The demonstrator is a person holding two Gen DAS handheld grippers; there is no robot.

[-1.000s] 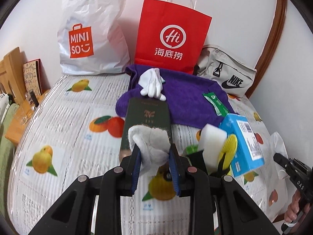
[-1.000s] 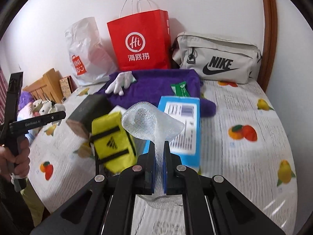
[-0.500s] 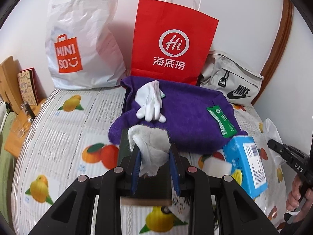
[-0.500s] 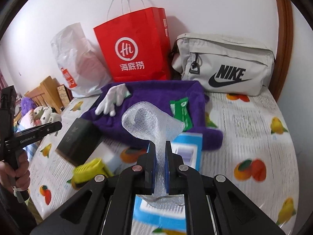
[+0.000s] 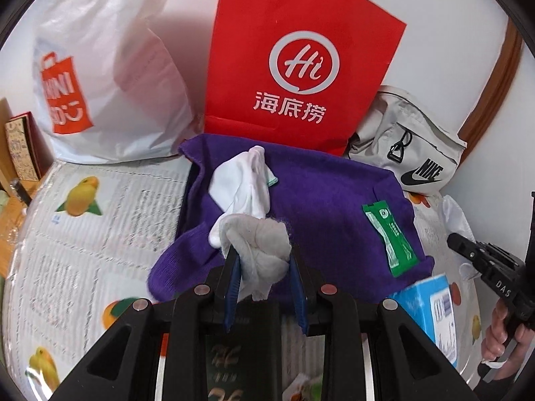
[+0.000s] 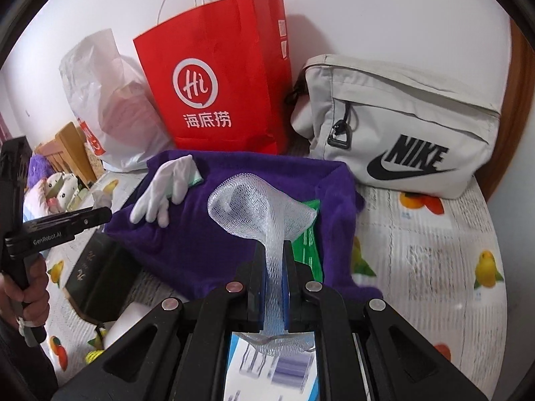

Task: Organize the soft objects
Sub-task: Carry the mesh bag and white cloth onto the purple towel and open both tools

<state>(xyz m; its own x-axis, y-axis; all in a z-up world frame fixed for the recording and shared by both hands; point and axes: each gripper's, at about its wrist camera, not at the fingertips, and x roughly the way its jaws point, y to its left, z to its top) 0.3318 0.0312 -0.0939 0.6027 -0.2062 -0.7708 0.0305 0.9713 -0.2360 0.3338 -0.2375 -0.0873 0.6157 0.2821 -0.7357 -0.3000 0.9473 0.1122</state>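
We are squeezing a gray rag (image 5: pixel 257 254) in our left tongs (image 5: pixel 265 287) and a white net (image 6: pixel 264 214) in our right tongs (image 6: pixel 275 287), holding both above the purple cloth (image 5: pixel 317 207) at 12 o'clock so soft things sit together.

My left gripper (image 5: pixel 265 287) is black with blue pads, clamped on a greyish-white cloth (image 5: pixel 257 250). My right gripper (image 6: pixel 274 287), black too, pinches a translucent white mesh net (image 6: pixel 257 207). Below both lies a deep purple towel (image 5: pixel 334 200) carrying a white glove (image 6: pixel 164 190) with a pale green cuff and a green packet (image 5: pixel 389 237) printed in white. The bedsheet (image 6: pixel 428 260) is white with orange and yellow fruit (green leaves too). Behind stand a red paper bag (image 5: pixel 301 67) with a white logo, a white plastic bag (image 5: pixel 107 83) with an orange panel, and a cream pouch (image 6: pixel 401 127) with black lettering.
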